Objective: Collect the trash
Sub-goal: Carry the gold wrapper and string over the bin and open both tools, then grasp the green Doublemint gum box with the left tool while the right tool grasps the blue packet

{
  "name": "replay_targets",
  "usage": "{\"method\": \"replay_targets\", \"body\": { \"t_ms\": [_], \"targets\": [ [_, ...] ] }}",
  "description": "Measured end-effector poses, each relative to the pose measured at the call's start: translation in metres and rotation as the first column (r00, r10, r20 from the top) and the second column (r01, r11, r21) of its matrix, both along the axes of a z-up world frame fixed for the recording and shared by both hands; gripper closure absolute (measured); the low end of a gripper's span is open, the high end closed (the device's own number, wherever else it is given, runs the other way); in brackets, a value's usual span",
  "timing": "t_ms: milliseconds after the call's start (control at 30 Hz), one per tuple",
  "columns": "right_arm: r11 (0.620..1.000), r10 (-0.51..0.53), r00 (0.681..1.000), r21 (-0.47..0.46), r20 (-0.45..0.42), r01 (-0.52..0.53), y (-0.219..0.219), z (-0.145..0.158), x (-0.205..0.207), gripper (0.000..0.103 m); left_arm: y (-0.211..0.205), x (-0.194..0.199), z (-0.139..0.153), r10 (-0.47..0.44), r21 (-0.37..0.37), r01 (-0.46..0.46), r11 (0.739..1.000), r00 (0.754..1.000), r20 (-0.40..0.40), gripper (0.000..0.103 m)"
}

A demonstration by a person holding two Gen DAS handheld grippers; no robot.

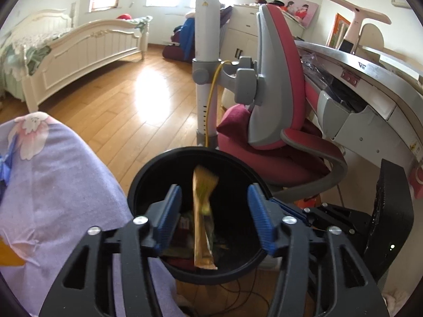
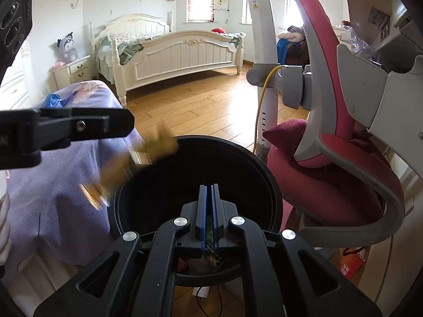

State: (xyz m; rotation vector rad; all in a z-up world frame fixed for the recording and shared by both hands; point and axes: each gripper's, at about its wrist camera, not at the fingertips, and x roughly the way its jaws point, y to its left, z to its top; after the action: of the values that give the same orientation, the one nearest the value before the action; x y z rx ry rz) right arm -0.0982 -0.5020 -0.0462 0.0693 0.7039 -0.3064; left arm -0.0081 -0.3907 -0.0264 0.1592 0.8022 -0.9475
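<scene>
Wrapper (image 1: 203,219) – long yellow-brown packet, motion-blurred, upright over the bin (image 1: 148,182) mouth, touching neither finger in the left wrist view. Right wrist view shows it as a blur (image 2: 127,166) at the bin's left rim (image 2: 275,185). Bin – round, black, on the floor, open top, other trash (image 1: 182,224) in the bottom.

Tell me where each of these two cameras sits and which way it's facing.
Left wrist: sits on the left gripper, looking down along its spread blue fingers into the black trash bin, where a blurred yellow wrapper appears to be dropping.
Right wrist: sits on the right gripper, over the bin's near rim, fingers closed on a green-patterned scrap; the left gripper's black body crosses its left side.
Shared: the bin, wrapper, purple bedcover, pink chair, white bed.
</scene>
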Motion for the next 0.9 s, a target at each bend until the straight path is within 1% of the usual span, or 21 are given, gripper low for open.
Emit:
{"method": "replay_targets", "body": {
  "t_ms": [33, 67, 100, 133, 167, 267, 367, 533, 667, 733, 800, 867, 900],
  "targets": [
    [1.000, 0.003, 1.000, 0.001, -0.002, -0.003, 0.001, 0.000, 0.000, 0.087, 0.002, 0.000, 0.002, 0.003, -0.003, -0.003, 1.000, 1.000, 0.005, 0.039],
    [1.000, 0.007, 1.000, 0.004, 0.000, -0.007, 0.002, 0.000, 0.000, 0.064, 0.005, 0.000, 0.004, 0.007, -0.005, -0.007, 1.000, 1.000, 0.011, 0.033],
    [1.000, 0.009, 1.000, 0.006, 0.009, -0.009, 0.004, 0.001, -0.001, 0.038, 0.007, -0.001, 0.007, 0.011, -0.008, -0.011, 1.000, 1.000, 0.021, 0.031],
    [1.000, 0.005, 1.000, 0.002, 0.031, -0.005, 0.006, 0.003, -0.004, 0.029, 0.010, -0.001, 0.010, 0.015, -0.012, -0.014, 1.000, 0.999, 0.031, 0.028],
    [1.000, 0.008, 0.999, -0.002, 0.050, -0.008, 0.009, 0.006, -0.005, 0.026, 0.015, -0.002, 0.014, 0.019, -0.017, -0.019, 1.000, 0.999, 0.047, 0.025],
    [0.999, 0.033, 0.998, -0.004, 0.051, -0.032, 0.017, 0.009, -0.002, 0.026, 0.031, -0.002, 0.026, 0.041, -0.026, -0.039, 0.999, 0.996, 0.080, 0.024],
    [0.998, 0.058, 0.997, 0.016, 0.051, -0.059, 0.025, 0.012, 0.004, 0.026, 0.055, 0.002, 0.040, 0.067, -0.039, -0.064, 0.997, 0.993, 0.102, 0.024],
    [0.993, 0.120, 0.991, 0.010, 0.063, -0.120, 0.046, 0.025, 0.022, 0.026, 0.108, 0.026, 0.062, 0.169, -0.048, -0.164, 0.985, 0.976, 0.135, 0.024],
    [0.981, 0.192, 0.979, -0.016, 0.074, -0.191, 0.073, 0.040, 0.044, 0.026, 0.167, 0.060, 0.072, 0.287, -0.049, -0.283, 0.958, 0.948, 0.137, 0.024],
    [0.972, 0.236, 0.968, -0.017, 0.083, -0.235, 0.089, 0.049, 0.057, 0.026, 0.198, 0.080, 0.071, 0.349, -0.033, -0.348, 0.937, 0.928, 0.130, 0.024],
    [0.959, 0.281, 0.956, 0.002, 0.086, -0.282, 0.103, 0.058, 0.074, 0.027, 0.226, 0.099, 0.068, 0.398, -0.012, -0.400, 0.917, 0.909, 0.119, 0.025],
    [0.943, 0.331, 0.940, 0.012, 0.085, -0.333, 0.120, 0.067, 0.092, 0.027, 0.252, 0.118, 0.062, 0.435, 0.018, -0.440, 0.898, 0.893, 0.112, 0.035],
    [0.933, 0.356, 0.930, 0.013, 0.085, -0.359, 0.129, 0.072, 0.102, 0.027, 0.263, 0.128, 0.058, 0.451, 0.035, -0.458, 0.889, 0.885, 0.116, 0.036]
  ]
}}
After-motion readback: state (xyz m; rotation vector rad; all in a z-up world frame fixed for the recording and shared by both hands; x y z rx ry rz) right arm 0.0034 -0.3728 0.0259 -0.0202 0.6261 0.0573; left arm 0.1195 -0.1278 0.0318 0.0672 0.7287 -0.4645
